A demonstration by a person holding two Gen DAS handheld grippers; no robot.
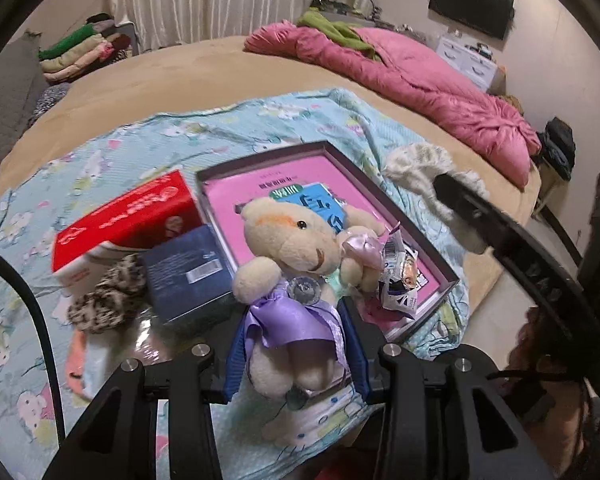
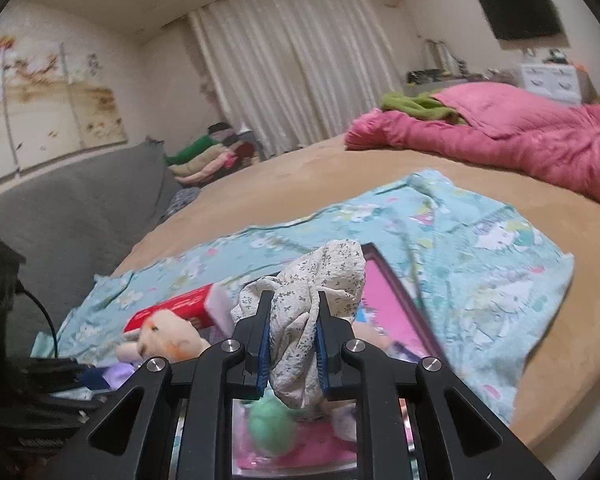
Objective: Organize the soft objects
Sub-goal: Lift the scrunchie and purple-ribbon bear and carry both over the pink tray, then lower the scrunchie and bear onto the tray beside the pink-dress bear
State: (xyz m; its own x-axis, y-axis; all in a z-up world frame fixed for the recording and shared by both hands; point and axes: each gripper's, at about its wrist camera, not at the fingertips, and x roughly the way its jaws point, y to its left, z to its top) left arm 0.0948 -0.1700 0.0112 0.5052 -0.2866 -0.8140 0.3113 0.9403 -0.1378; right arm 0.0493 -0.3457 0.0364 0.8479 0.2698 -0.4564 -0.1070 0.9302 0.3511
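Our left tongs (image 1: 296, 344) are clenched on the teddy bear (image 1: 288, 248), blue pads pressing its purple-ribboned body, so the bear sits between the fingers with its head beyond the tips. Our right tongs (image 2: 290, 320) are nearly closed on a bunched white floral cloth (image 2: 320, 292), which rises above the fingertips and hangs below them. Past the bear lies a shallow dark-rimmed box (image 1: 380, 176) with a pink lining; its print and that on the crinkled packet (image 1: 398, 276) are too small to read. The red carton (image 1: 128, 216) carries white script we cannot make out, beside a navy box (image 1: 188, 272) with a barcode label. All rest on the blue cartoon-cat sheet (image 1: 260, 116) near the bed's (image 1: 180, 72) edge.
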